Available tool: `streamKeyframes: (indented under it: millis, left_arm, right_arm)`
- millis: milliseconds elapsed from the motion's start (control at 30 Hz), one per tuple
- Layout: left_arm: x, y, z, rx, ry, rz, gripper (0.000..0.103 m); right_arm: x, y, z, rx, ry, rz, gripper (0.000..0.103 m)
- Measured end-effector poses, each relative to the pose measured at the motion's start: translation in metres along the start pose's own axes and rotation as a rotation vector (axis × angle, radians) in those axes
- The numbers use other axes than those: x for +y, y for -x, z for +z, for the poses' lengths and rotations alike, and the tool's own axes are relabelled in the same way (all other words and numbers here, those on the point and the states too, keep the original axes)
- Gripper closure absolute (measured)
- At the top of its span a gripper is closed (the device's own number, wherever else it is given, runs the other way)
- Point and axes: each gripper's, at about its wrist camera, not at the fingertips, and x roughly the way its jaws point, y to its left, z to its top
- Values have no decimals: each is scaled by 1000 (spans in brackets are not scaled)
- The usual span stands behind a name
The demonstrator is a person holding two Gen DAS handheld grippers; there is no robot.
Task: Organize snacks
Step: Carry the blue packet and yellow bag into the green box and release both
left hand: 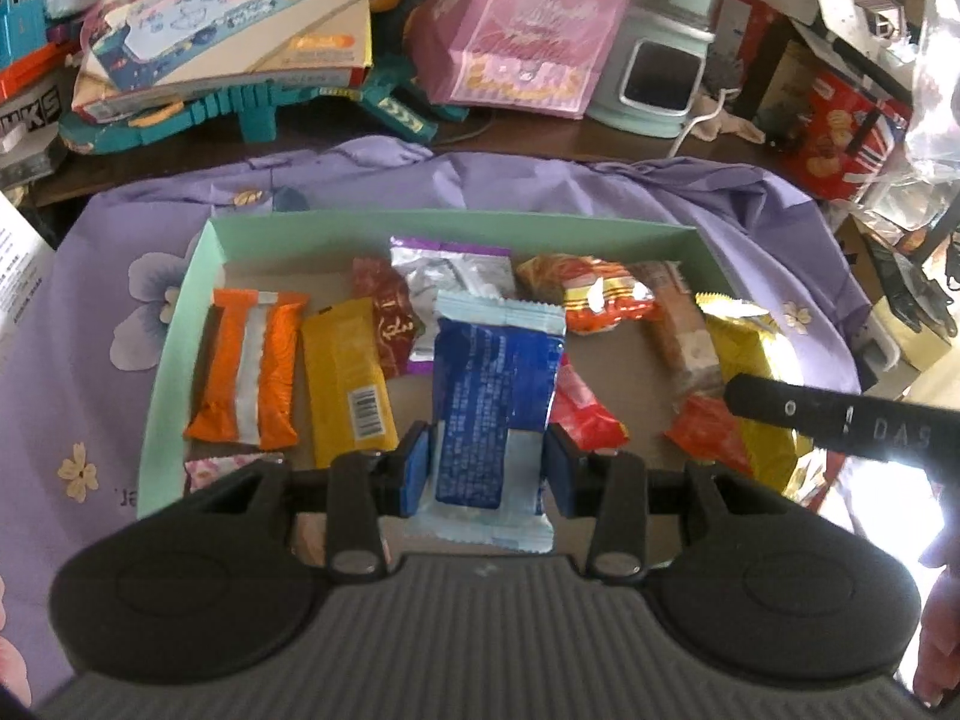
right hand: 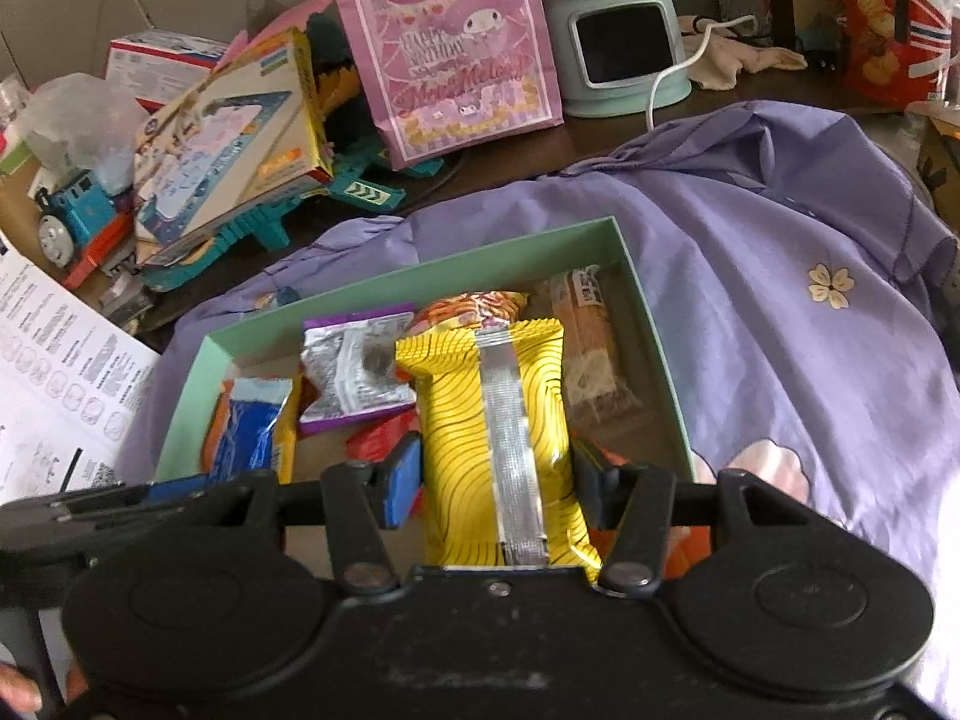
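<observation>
**Mei:** Over the green box [left hand: 180, 324], in the left wrist view, the left gripper [left hand: 487, 468] has its fingers [left hand: 415, 468] on either side of the blue snack packet [left hand: 495, 402]. The blue pads touch its two long edges, so I read it as pinched, low down near the sealed end.

**Tom:** And where does the packet sit?

**Mei:** Upright between the pads, above the near part of the box. Behind it lie the orange packet [left hand: 249, 366], the yellow bar [left hand: 348, 378] with a barcode, a silver and purple sachet [left hand: 450, 276] and a red and yellow noodle pack [left hand: 585, 294]. Everything rests on a purple flowered cloth [left hand: 108, 312] spread over the worktop.

**Tom:** How will it handle?

**Mei:** Light and crinkly, I judge. The film looks slick, so a grip across the filled middle should hold better than one on the flat seam.

**Tom:** Now the right wrist view.

**Mei:** The right gripper [right hand: 498, 480] has its fingers [right hand: 403, 480] closed around the yellow striped packet [right hand: 498, 408], silver seam facing the camera. It hangs over the right half of the same box [right hand: 420, 276], beside the brown biscuit pack [right hand: 591, 348].

**Tom:** Same feel?

**Mei:** Puffier, probably air-filled with something brittle inside. A hard squeeze could crush the contents, so gentle pressure on the sides seems wise.
</observation>
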Motion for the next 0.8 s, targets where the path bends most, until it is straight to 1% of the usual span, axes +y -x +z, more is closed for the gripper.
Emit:
streamKeyframes:
  millis: [67,133,167,200,233,267,300,467,800]
  left_arm:
    - [3,-9,1,12,4,7,63]
    - [6,-18,2,23,12,23,59]
    - [7,-22,3,26,17,42,43]
    - [8,-24,2,24,22,61,21]
    - [9,-25,2,15,26,81,12]
    - [9,-24,1,3,27,98,5]
    - [9,-23,1,-5,26,105,4]
    - [8,-22,-1,11,31,95,1]
    - [-1,-2,-16,14,22,79,0]
  right_arm:
    - [1,-10,4,0,2,-7,48]
    - [2,-18,7,-7,7,-12,42]
    - [3,-21,9,-11,9,-15,24]
    - [4,-22,10,-22,6,-22,6]
    - [4,-20,10,-44,3,-27,1]
    - [5,-18,9,-62,5,-26,1]
    - [7,-17,10,-66,11,-22,0]
    - [9,-12,4,-61,36,-29,0]
    - [1,17,-20,-48,2,-42,0]
